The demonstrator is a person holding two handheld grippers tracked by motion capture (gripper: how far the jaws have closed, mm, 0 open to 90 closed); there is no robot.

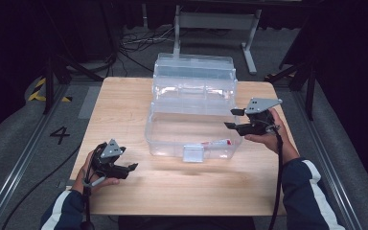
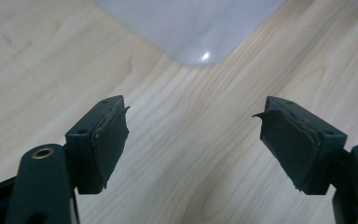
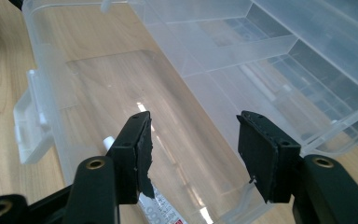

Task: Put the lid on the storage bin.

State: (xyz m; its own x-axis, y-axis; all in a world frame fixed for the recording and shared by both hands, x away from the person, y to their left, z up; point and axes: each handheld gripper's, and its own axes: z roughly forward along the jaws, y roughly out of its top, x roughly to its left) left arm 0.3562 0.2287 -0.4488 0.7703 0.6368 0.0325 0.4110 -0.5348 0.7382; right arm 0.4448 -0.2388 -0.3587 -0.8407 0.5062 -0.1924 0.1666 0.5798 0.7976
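1. Tube [image 1: 215, 143] placement looks done — the small white tube with red print lies on the floor of the clear plastic box [image 1: 168, 142], near its front wall and toward the right end.
2. We hold the right gripper [image 1: 230, 118] at the box's right rim, jaws spread wide and holding nothing; in the right gripper view the tube [image 3: 161, 212] peeks out just below its left jaw.
3. We rest the left gripper [image 1: 132, 166] on the wooden table [image 1: 187, 191], well apart from the box's front-left corner, jaws also wide and empty.
4. What seems left — the lid [image 1: 194, 67] stands open behind with its tiered trays [image 3: 242, 46] swung back, and the front latch [image 1: 193, 153] is undone, so closing and latching would remain.
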